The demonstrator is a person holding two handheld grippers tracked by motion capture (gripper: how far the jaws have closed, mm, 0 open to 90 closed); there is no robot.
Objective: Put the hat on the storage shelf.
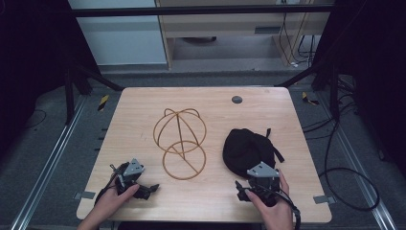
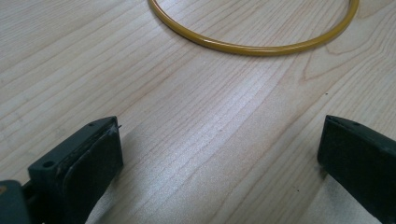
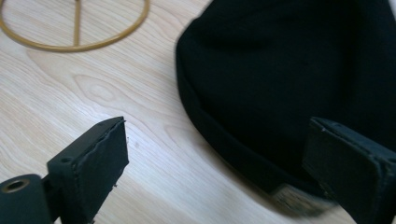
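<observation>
Black cap (image 1: 247, 151) flat on table (image 1: 143, 103), right of wire hat stand (image 1: 180, 143). Right gripper (image 3: 215, 163) jaws spread at brim; left gripper (image 2: 219, 158) jaws spread, idle. Best advanced low, pinching brim edge squarely.

Wire stand (image 1: 180, 143) at table (image 1: 143, 103) centre; cap (image 1: 246, 151) just right of it (apart); grommet (image 1: 236, 99) far, behind cap.

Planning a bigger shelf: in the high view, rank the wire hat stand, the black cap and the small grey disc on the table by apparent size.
1. wire hat stand, largest
2. black cap, clearly smaller in spread
3. small grey disc, smallest by far; lying farther from the camera shrinks it slightly.
</observation>
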